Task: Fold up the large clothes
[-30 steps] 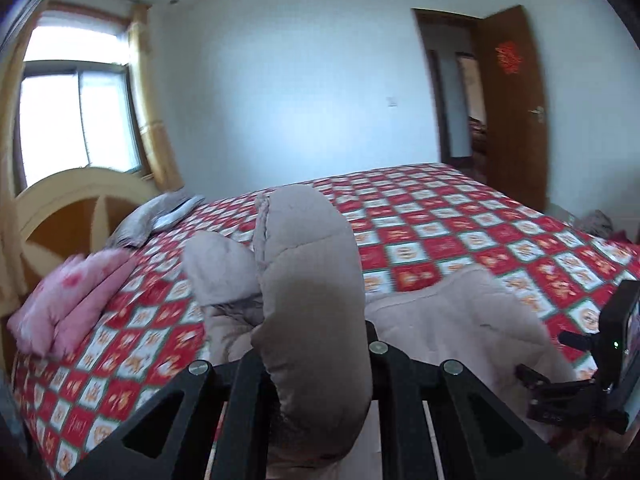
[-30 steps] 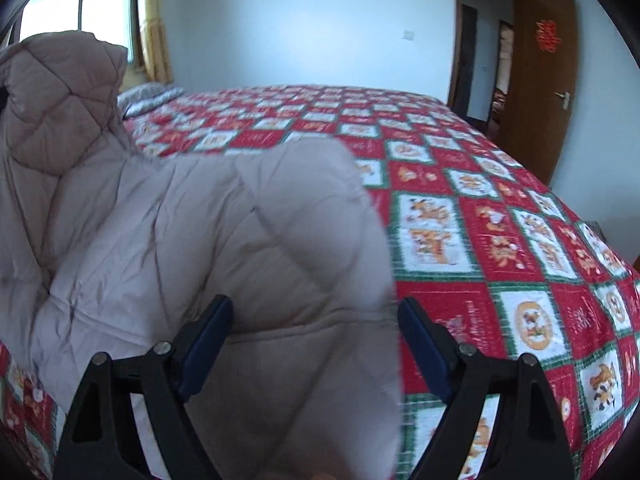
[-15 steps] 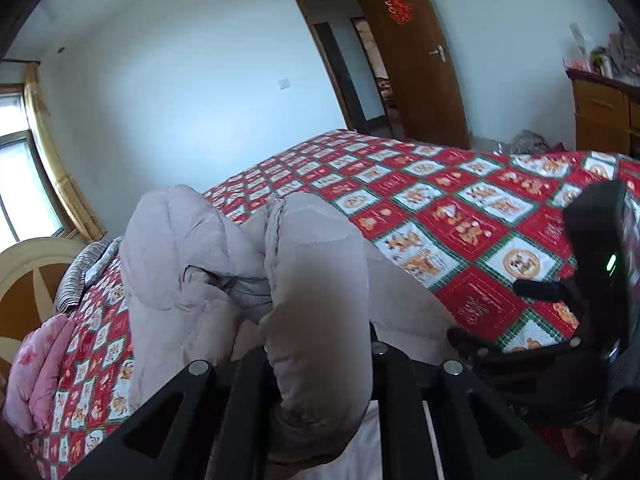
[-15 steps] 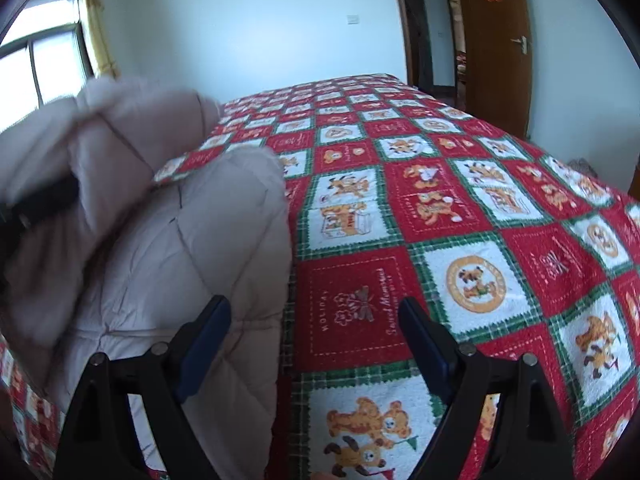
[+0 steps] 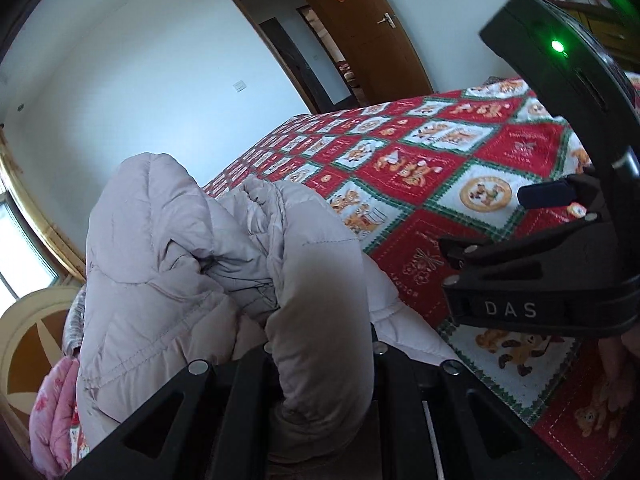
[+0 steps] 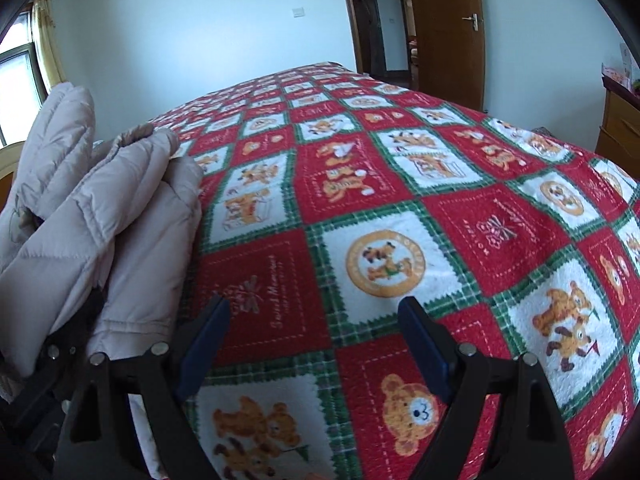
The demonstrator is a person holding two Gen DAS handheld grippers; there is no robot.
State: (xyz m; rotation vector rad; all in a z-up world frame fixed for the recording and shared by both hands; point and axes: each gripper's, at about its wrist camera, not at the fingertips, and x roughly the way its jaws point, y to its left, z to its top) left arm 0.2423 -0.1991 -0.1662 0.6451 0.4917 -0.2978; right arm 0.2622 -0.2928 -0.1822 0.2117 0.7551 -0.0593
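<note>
while the left gripper (image 5: 320,364) pinches a fold of the beige padded jacket (image 5: 192,264), the right gripper (image 6: 314,344) stands wide with nothing in it.
left wrist view: the jacket bulges up between the nearly closed jaws and piles over the near-left part of the red patchwork bedspread (image 5: 440,168); the right gripper shows at the right edge. right wrist view: blue pads (image 6: 204,344) hang spread over bare bedspread, and the jacket lies at the left, beside the left pad.
</note>
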